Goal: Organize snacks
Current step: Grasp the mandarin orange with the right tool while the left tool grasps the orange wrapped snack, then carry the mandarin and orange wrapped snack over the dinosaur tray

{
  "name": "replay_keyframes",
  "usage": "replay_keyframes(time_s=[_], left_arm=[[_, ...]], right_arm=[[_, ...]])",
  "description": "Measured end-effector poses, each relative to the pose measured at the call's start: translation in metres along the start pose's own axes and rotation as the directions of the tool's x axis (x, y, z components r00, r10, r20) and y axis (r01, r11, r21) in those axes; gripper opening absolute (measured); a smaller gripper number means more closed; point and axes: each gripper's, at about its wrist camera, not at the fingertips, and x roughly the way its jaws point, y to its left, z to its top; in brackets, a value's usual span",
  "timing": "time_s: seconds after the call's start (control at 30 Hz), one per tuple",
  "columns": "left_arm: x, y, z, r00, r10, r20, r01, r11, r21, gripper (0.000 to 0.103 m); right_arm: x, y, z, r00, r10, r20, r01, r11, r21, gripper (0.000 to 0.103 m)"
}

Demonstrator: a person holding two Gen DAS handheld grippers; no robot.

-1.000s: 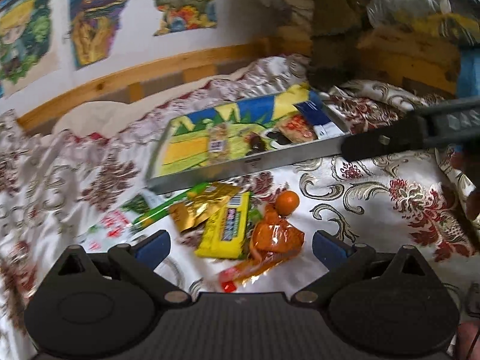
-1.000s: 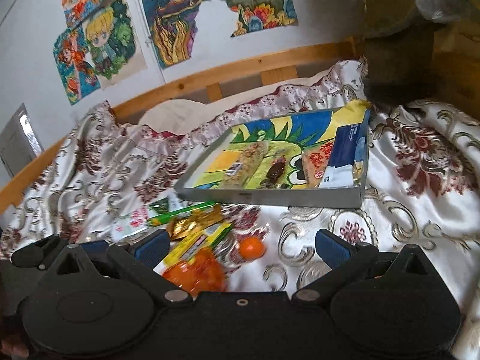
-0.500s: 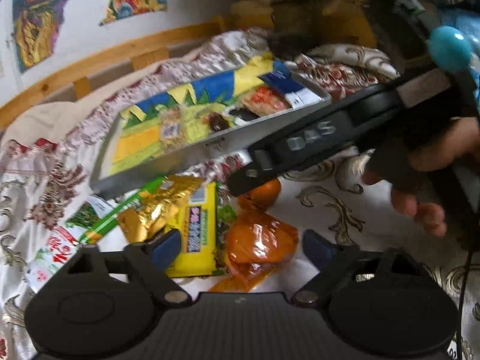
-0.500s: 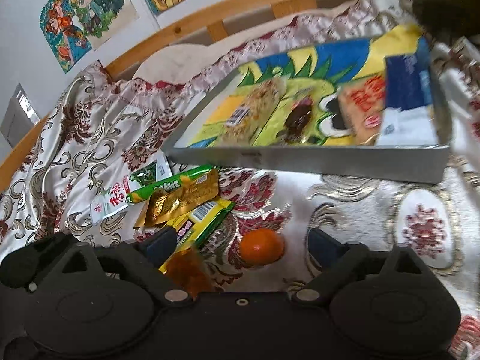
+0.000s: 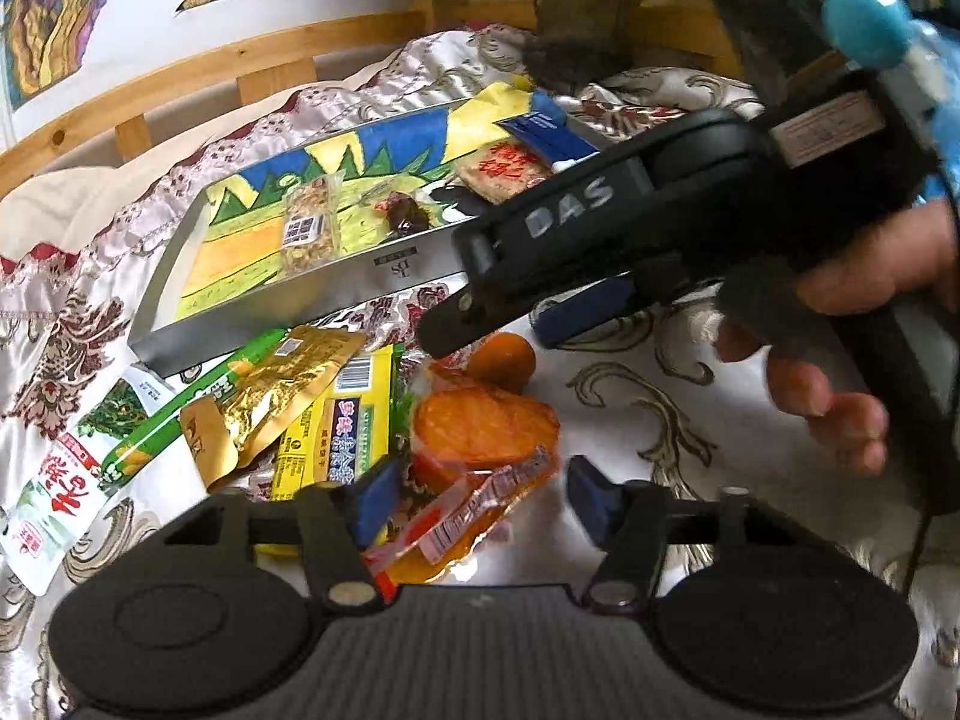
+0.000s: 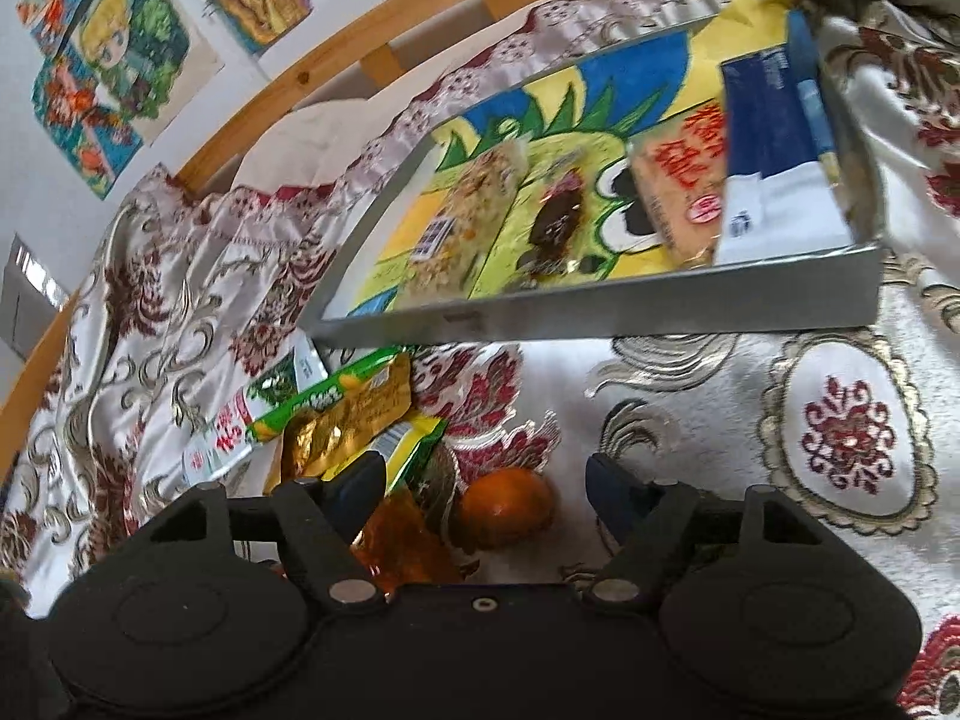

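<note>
A grey tray [image 5: 300,294] with a colourful liner holds several snacks. In front of it lie loose snacks: an orange packet [image 5: 480,426], a small orange [image 5: 504,360], a yellow packet [image 5: 342,426], a gold packet [image 5: 270,396] and a green stick packet [image 5: 198,408]. My left gripper [image 5: 477,501] is open, straddling the orange packet's near end. My right gripper [image 6: 486,486] is open just above the orange [image 6: 507,507]; it also shows in the left wrist view [image 5: 492,336], reaching in from the right over the orange.
The tray [image 6: 600,318] sits on a floral satin cloth [image 6: 840,438]. A white and red packet [image 5: 54,498] lies at the left. A wooden rail [image 6: 336,54] and a wall with drawings are behind. A hand [image 5: 840,372] holds the right gripper.
Both grippers have moved forward and down toward the loose snacks. The right gripper now hangs over the orange, and the left gripper has closed in on the orange packet.
</note>
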Motion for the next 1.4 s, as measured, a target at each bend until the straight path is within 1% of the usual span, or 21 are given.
replay_keyframes(time_s=[0.07, 0.13, 0.17, 0.2, 0.23, 0.3, 0.37, 0.47, 0.57, 0.63, 0.67, 0.7, 0.73, 0.83, 0.93, 0.97, 1.07, 1.13, 1.23, 1.33, 1.4], left_arm=[[0.003, 0.001, 0.001, 1.0, -0.005, 0.0, 0.005, 1.0, -0.013, 0.078], [0.005, 0.001, 0.002, 1.0, -0.01, 0.004, 0.01, 1.0, -0.019, 0.078], [0.006, 0.002, 0.002, 1.0, -0.009, 0.003, 0.009, 1.0, -0.023, 0.076], [0.006, 0.002, 0.003, 1.0, -0.004, 0.0, 0.004, 1.0, -0.025, 0.066], [0.006, 0.003, 0.002, 1.0, -0.027, -0.007, 0.027, 0.999, -0.027, 0.057], [0.006, 0.008, 0.002, 0.999, -0.047, -0.026, 0.045, 0.996, -0.074, 0.054], [0.002, 0.014, -0.001, 0.998, -0.056, -0.024, 0.052, 0.992, -0.118, 0.054], [-0.004, 0.017, -0.005, 0.999, -0.033, -0.033, 0.027, 0.987, -0.161, 0.052], [-0.017, 0.012, -0.013, 0.999, 0.025, -0.048, -0.033, 0.983, -0.179, 0.052], [-0.027, 0.006, -0.017, 0.997, 0.052, -0.058, -0.06, 0.986, -0.155, 0.051], [-0.029, 0.003, -0.019, 0.996, 0.059, -0.065, -0.068, 0.986, -0.155, 0.05], [-0.03, 0.001, -0.02, 0.995, 0.065, -0.07, -0.075, 0.985, -0.154, 0.049], [-0.031, -0.001, -0.02, 0.995, 0.071, -0.07, -0.081, 0.986, -0.148, 0.048], [-0.031, -0.006, -0.021, 0.993, 0.09, -0.072, -0.099, 0.986, -0.135, 0.045], [-0.032, -0.011, -0.023, 0.992, 0.097, -0.08, -0.106, 0.986, -0.125, 0.041], [-0.034, -0.013, -0.024, 0.991, 0.102, -0.081, -0.111, 0.987, -0.119, 0.04], [-0.04, -0.019, -0.028, 0.992, 0.098, -0.083, -0.107, 0.989, -0.106, 0.039], [-0.043, -0.024, -0.029, 0.991, 0.098, -0.089, -0.107, 0.99, -0.095, 0.039], [-0.047, -0.028, -0.031, 0.992, 0.082, -0.093, -0.092, 0.989, -0.115, 0.038], [-0.056, -0.032, -0.032, 0.994, 0.075, -0.082, -0.086, 0.986, -0.143, 0.038], [-0.064, -0.035, -0.033, 0.995, 0.075, -0.07, -0.086, 0.983, -0.163, 0.038]], right_arm=[[-0.003, -0.004, 0.002, 1.0, -0.006, -0.004, 0.006, 1.0, 0.025, 0.076], [-0.005, -0.008, 0.004, 1.0, 0.002, -0.011, -0.001, 0.999, 0.045, 0.076], [-0.005, -0.009, 0.004, 1.0, 0.01, -0.018, -0.009, 0.998, 0.058, 0.076], [-0.004, -0.01, 0.003, 0.999, 0.02, -0.025, -0.018, 0.998, 0.067, 0.076], [-0.002, -0.01, 0.003, 0.999, 0.032, -0.033, -0.03, 0.997, 0.075, 0.076], [0.004, -0.009, 0.001, 0.998, 0.046, -0.049, -0.042, 0.996, 0.078, 0.076], [0.009, -0.008, -0.002, 0.997, 0.052, -0.059, -0.048, 0.997, 0.068, 0.076], [0.013, -0.003, -0.007, 0.997, 0.038, -0.064, -0.037, 0.999, 0.026, 0.075], [0.013, -0.002, -0.01, 0.998, 0.039, -0.056, -0.04, 0.999, -0.018, 0.074], [0.014, 0.0, -0.013, 0.999, 0.025, -0.038, -0.027, 0.999, -0.046, 0.067], [0.016, 0.001, -0.014, 1.0, 0.005, -0.031, -0.007, 0.998, -0.066, 0.054], [0.017, 0.003, -0.017, 0.999, -0.033, -0.021, 0.031, 0.995, -0.099, 0.038], [0.018, 0.005, -0.019, 0.997, -0.07, -0.011, 0.068, 0.989, -0.132, 0.035], [0.013, 0.01, -0.022, 0.995, -0.101, -0.003, 0.098, 0.979, -0.179, 0.035], [-0.015, 0.013, -0.027, 0.992, -0.123, 0.007, 0.123, 0.982, -0.143, 0.035], [-0.028, 0.017, -0.03, 0.99, -0.136, 0.018, 0.138, 0.978, -0.157, 0.035], [-0.075, 0.029, -0.041, 0.982, -0.162, 0.1, 0.18, 0.961, -0.211, 0.035], [-0.102, 0.034, -0.048, 0.978, -0.153, 0.144, 0.181, 0.963, -0.199, 0.035], [-0.14, 0.045, -0.06, 0.964, -0.133, 0.229, 0.179, 0.964, -0.195, 0.035], [-0.163, 0.055, -0.069, 0.954, -0.104, 0.282, 0.164, 0.966, -0.2, 0.035], [-0.171, 0.059, -0.074, 0.947, -0.099, 0.306, 0.171, 0.961, -0.219, 0.035]])
